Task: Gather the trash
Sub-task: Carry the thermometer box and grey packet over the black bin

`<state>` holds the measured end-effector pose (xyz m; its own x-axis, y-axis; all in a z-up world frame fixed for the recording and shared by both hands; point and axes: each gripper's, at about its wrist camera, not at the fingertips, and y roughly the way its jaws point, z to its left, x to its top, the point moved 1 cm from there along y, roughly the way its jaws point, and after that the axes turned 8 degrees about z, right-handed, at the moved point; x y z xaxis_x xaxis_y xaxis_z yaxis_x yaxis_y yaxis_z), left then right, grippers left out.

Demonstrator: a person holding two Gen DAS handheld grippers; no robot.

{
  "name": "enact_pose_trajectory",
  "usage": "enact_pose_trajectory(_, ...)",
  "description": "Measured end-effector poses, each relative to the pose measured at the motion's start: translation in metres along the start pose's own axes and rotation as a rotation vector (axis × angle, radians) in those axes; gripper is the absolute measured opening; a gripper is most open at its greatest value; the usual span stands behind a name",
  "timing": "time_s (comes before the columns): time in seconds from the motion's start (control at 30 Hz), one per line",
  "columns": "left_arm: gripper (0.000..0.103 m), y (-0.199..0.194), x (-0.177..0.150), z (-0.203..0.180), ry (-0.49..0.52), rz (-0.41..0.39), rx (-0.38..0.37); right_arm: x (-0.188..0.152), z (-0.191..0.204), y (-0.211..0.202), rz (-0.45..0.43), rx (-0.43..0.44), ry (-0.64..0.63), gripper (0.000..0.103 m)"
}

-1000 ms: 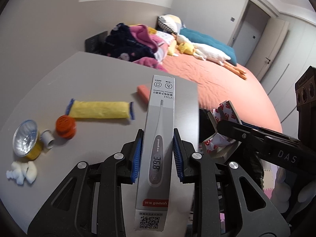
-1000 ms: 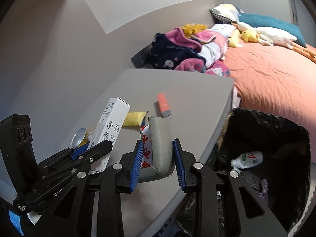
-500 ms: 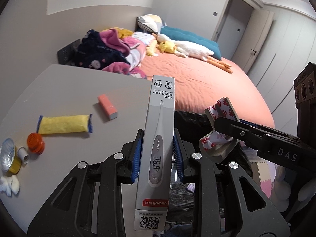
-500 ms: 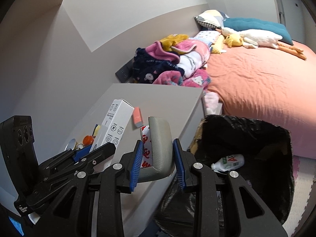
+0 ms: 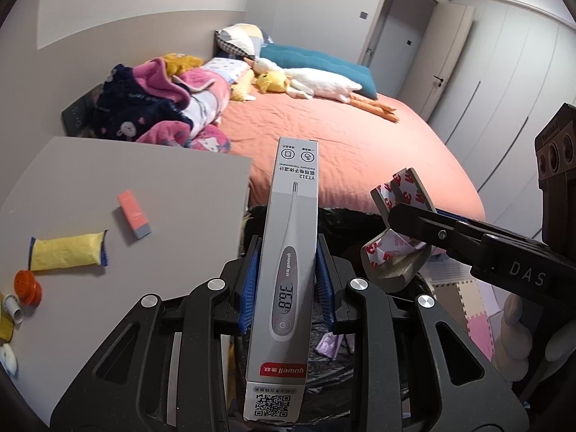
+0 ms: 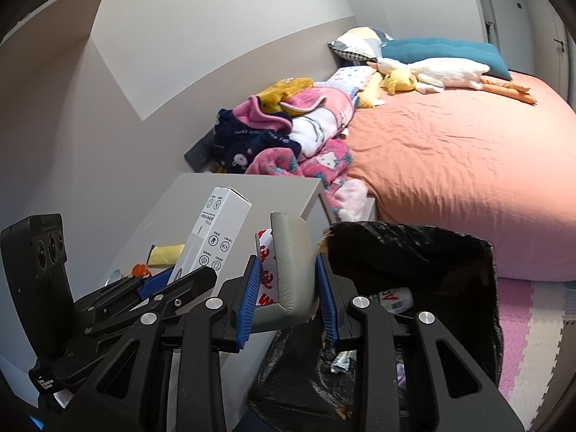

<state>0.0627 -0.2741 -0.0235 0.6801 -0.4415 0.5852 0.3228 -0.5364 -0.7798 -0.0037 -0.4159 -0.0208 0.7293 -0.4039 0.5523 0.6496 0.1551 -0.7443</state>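
While the grey table (image 5: 108, 187) lies left of the fingers with a yellow packet (image 5: 66, 252), an orange cap (image 5: 27, 285) and a pink eraser (image 5: 132, 214) on it, the left gripper (image 5: 287, 280) is clamped on a thermometer box (image 5: 288, 266). The box stands lengthwise between the blue pads (image 5: 250, 284), its far end projecting past the fingertips. Below and beyond the fingers is the black trash bag (image 5: 345, 223). To the right, the right gripper (image 6: 289, 288) grips a curved grey foam piece (image 6: 293, 270) with red-printed white backing, pressed between both pads. Just right of those fingers gapes the bag (image 6: 432, 262), a white bottle (image 6: 394, 298) lying inside. A bed (image 6: 450, 151) lies beyond.
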Motion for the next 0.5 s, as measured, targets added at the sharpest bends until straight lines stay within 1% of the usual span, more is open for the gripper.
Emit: enact_pose_trajectory(0.5,0.029,0.022,0.008,-0.038,0.053,0.027,-0.053,0.001,-0.037,-0.018,-0.021,-0.034,0.035,0.033)
